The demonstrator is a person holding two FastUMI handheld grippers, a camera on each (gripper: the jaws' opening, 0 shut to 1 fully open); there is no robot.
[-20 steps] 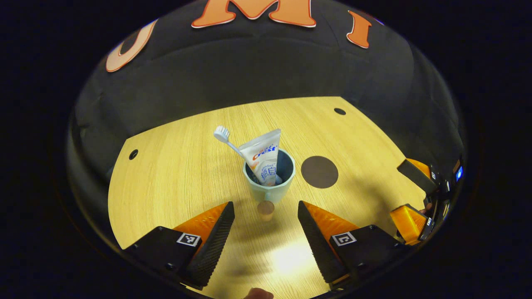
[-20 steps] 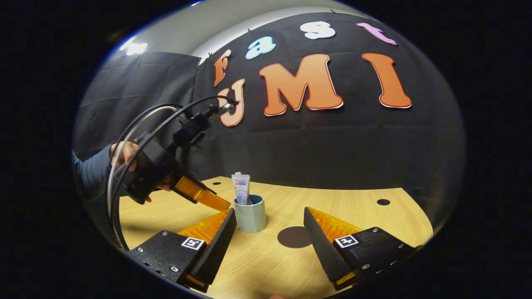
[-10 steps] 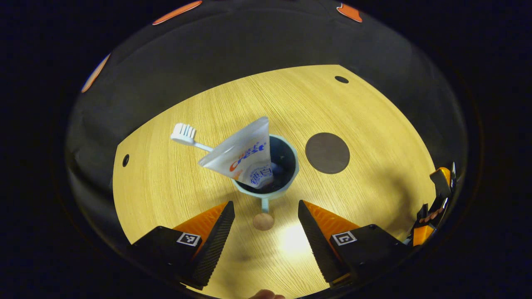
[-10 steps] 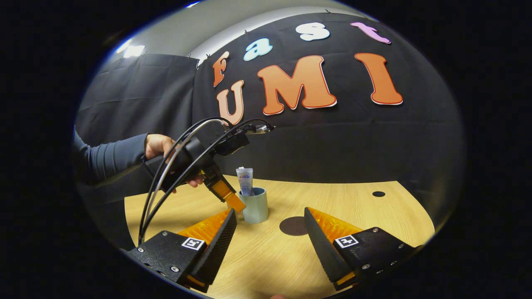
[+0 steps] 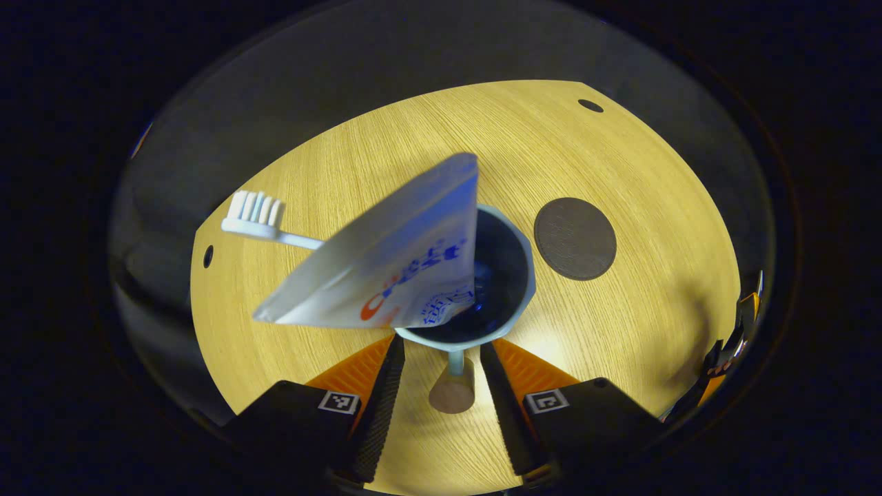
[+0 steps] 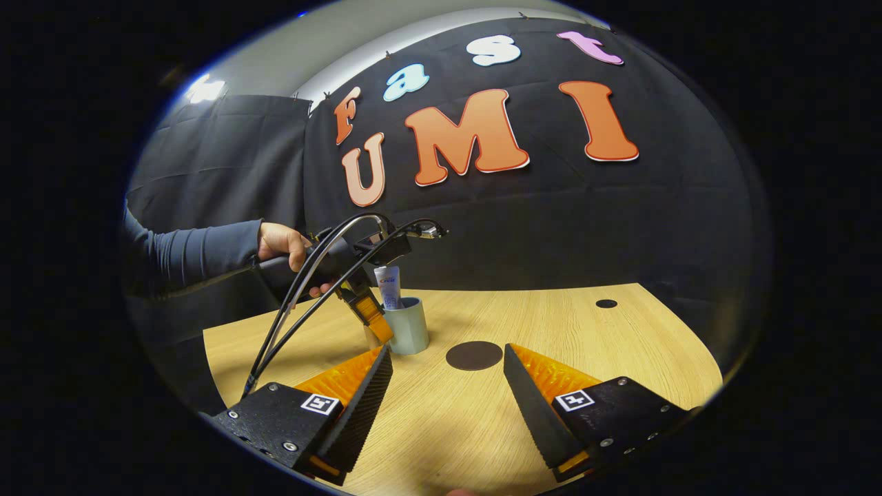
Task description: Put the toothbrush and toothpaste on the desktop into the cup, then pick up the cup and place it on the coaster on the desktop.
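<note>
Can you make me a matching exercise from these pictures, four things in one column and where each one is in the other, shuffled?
Things:
1. toothpaste
2. toothbrush
3. coaster
4. cup handle

Places:
A. bare on the desktop beside the cup
B. between the left gripper's fingers
C. tube leaning out over the cup rim
D. head sticking out behind the tube

Pairs: 1-C, 2-D, 3-A, 4-B

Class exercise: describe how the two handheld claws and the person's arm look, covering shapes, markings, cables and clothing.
Each claw has two wedge-shaped fingers with ribbed inner faces on blocky black mounts, each bearing a small square black-and-white marker. This shows on the right claw and the left claw. Seen from the right gripper view, dark cables loop off the left claw's black body. The person's arm wears a long grey-blue sleeve.
</note>
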